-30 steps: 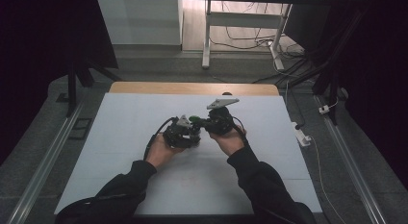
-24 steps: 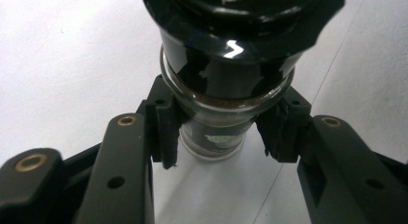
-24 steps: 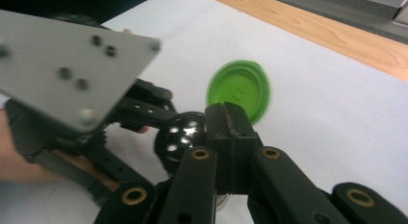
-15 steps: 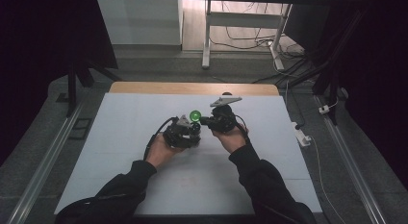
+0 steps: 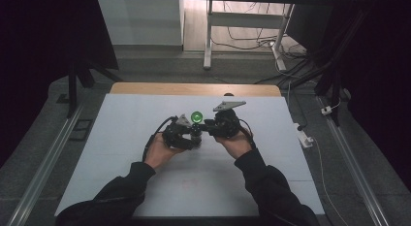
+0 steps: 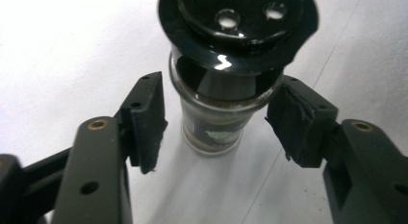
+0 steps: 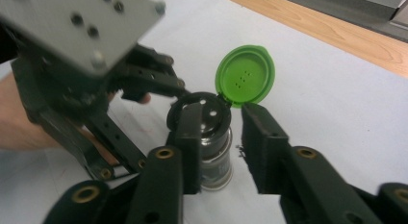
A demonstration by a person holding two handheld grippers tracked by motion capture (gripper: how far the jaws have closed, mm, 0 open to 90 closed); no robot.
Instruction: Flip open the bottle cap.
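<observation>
On the white table [image 5: 121, 153]: spice jar [image 6: 216, 123], green flip lid [image 7: 245, 75] open.
I see left gripper [image 6: 216, 132] and right gripper [image 7: 221, 142] jaws open, flanking the jar; neither grips it.

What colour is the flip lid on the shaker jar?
Green; the flip lid stands open above the black sifter top, clearest in the right gripper view.

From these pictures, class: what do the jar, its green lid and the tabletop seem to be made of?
Jar: looks like clear glass or hard clear plastic; see-through wall, dark contents inside.
Shaker top: glossy black plastic, judging by sharp highlights and moulded holes.
Green lid: matte plastic, hinged open, tiny moulded pins.
Tabletop: a smooth pale sheet, likely laminate or mat, with a wood-look strip at the far edge.
</observation>
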